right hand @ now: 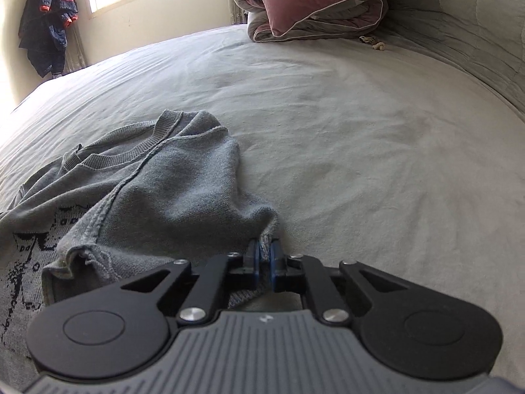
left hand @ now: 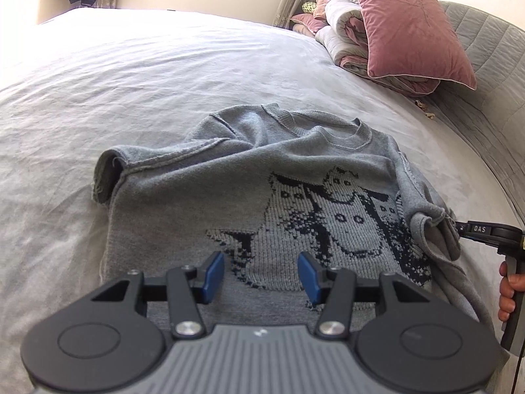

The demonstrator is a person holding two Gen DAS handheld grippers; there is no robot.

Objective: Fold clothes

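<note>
Right hand-held gripper (right hand: 265,256) clamped on sleeve (right hand: 183,197) tip; sweater (left hand: 279,203) body lies leftward. Left hand-held gripper (left hand: 261,274) apart, empty, over the hem.

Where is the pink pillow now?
In the left wrist view the pink pillow leans on folded quilts at the far right of the bed.

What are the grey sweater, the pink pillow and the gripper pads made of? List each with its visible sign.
Grey sweater: knit, probably cotton or a blend; ribbed collar, stitch texture and knitted-in cat pattern show.
Pink pillow: looks like velvet; soft sheen, pale piped edge.
Right gripper pads: blue, matte, likely rubber or soft plastic; pinched shut on the sweater's sleeve.
</note>
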